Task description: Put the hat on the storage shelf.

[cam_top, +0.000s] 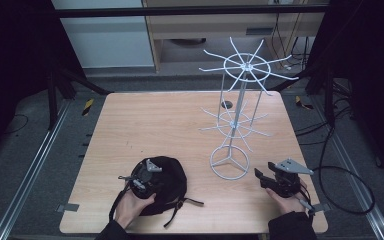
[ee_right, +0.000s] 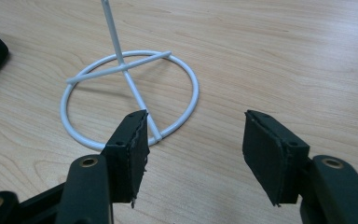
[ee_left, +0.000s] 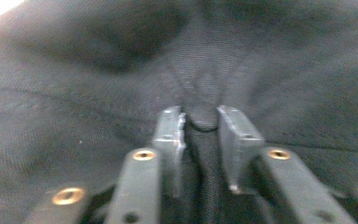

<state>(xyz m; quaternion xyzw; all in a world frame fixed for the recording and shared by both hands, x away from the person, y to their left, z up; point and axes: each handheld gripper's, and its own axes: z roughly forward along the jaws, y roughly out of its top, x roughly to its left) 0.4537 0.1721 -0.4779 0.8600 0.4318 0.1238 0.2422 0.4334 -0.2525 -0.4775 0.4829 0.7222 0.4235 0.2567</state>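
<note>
A wooden table (cam_top: pixel 145 125) is carrying a white wire rack (cam_top: pixel 235 120) standing right of centre. A black cap (cam_top: pixel 172 175) is lying near the front-left edge, its top button being pinched by the narrowly closed left gripper (ee_left: pixel 200 126). The right gripper (ee_right: pixel 193 140) is hovering wide open, empty, beside the rack's ring base.

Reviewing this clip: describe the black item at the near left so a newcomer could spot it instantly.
On the wooden table, look to the near-left edge, left of the white wire rack. There lies a black cap with a strap trailing toward the edge. The left tool pinches its top button; nothing else on the table is dark fabric.
</note>
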